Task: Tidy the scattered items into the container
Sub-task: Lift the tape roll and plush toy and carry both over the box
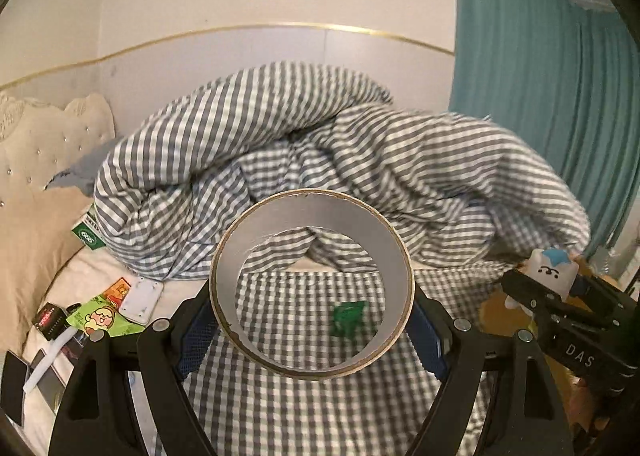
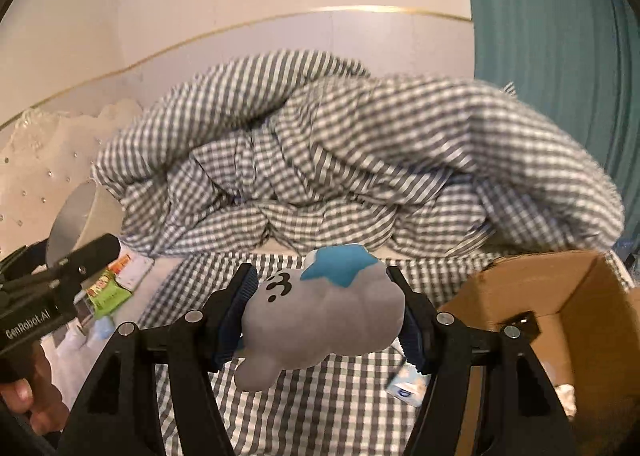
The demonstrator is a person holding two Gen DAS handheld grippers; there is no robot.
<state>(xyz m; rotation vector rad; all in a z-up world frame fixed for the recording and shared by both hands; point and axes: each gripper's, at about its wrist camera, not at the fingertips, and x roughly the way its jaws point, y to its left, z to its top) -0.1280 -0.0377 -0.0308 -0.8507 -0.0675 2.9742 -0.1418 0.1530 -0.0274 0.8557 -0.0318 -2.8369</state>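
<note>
Gingham everywhere: a grey-and-white checked duvet [image 1: 320, 160] is heaped across the middle of both views, with the same check on the sheet [image 1: 304, 408] below it. Left gripper [image 1: 312, 316], bottom centre of its own view, has its jaws spread wide and pressed against the sides of a tape roll [image 1: 312, 284], ring facing the camera, lifted clear of the sheet. Through the ring, a small green packet [image 1: 349, 318] lies on the check. Right gripper [image 2: 324, 316], centre of its view, jaws about half open and clamped on a grey plush toy [image 2: 324, 320] with a blue star on its head, also held in the air. Cardboard box [image 2: 580, 296] sits open at the right edge of that view, just beside the toy. Loose items still lie at lower left of the left view: a green snack packet [image 1: 100, 318], a white plate [image 1: 142, 300], a black box [image 1: 50, 320]. Teal curtain [image 1: 540, 76] hangs at upper right.
</note>
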